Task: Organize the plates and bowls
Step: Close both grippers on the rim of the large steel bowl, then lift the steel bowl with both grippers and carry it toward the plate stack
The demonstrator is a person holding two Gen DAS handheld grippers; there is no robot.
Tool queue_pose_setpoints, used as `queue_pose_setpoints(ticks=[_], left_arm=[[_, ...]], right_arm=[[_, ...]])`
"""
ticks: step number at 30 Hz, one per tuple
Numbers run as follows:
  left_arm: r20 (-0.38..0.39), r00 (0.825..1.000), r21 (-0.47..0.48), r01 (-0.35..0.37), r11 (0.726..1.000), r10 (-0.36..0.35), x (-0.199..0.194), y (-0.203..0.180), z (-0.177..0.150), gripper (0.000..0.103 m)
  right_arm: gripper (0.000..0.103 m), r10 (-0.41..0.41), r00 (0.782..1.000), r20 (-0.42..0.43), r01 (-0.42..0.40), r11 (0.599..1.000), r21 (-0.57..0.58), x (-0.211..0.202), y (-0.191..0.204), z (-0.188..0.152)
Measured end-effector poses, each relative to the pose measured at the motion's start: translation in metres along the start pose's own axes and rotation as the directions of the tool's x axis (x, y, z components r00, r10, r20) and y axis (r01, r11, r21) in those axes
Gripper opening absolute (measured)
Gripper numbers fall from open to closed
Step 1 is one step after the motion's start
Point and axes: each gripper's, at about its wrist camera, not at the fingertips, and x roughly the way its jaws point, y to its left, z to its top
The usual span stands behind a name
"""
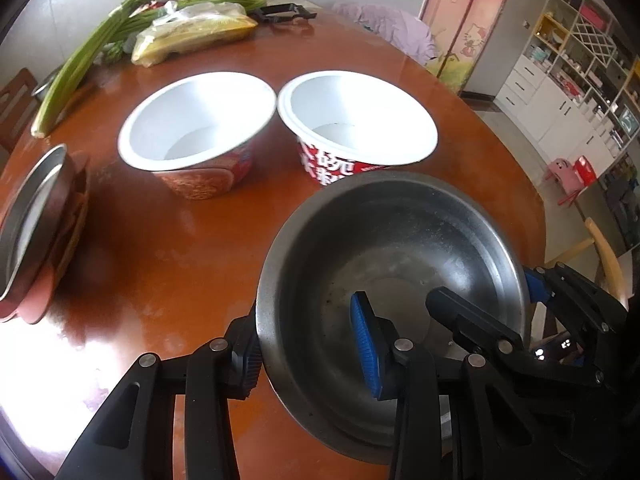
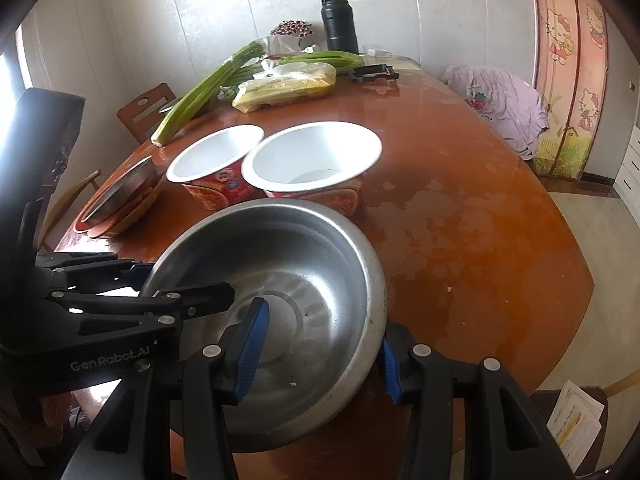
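This is a lived-in home dining room. A big round glossy wooden table (image 2: 460,216) carries groceries: long green stalks (image 2: 208,84), a bagged yellow packet (image 2: 286,86) and a dark thermos flask (image 2: 340,24), with wooden chairs (image 2: 146,110) pushed up around it. Cartoon-cat sliding doors (image 2: 568,68), a lilac child's garment (image 2: 504,100), a small pink stool (image 1: 560,170) and white open shelving (image 1: 572,68) crowded with household items complete the domestic setting.
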Motion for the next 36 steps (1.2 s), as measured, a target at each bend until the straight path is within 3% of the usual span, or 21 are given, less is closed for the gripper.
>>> queue_pose_setpoints(ticks=[19, 36], left_arm=[[0.025, 0.999, -0.095, -0.028, 0.995, 0.030, -0.029, 0.059, -0.031, 0.041], [0.004, 0.999, -0.084, -0.033, 0.996, 0.033, -0.019, 0.062, -0.032, 0.041]], right_arm=[[0.051, 0.065, 0.998, -0.018, -0.067, 0.993, -0.100, 0.000, 0.067, 0.004], [0.051, 0.051, 0.998, -0.049, -0.055, 0.993, -0.102, 0.009, 0.071, 0.000]])
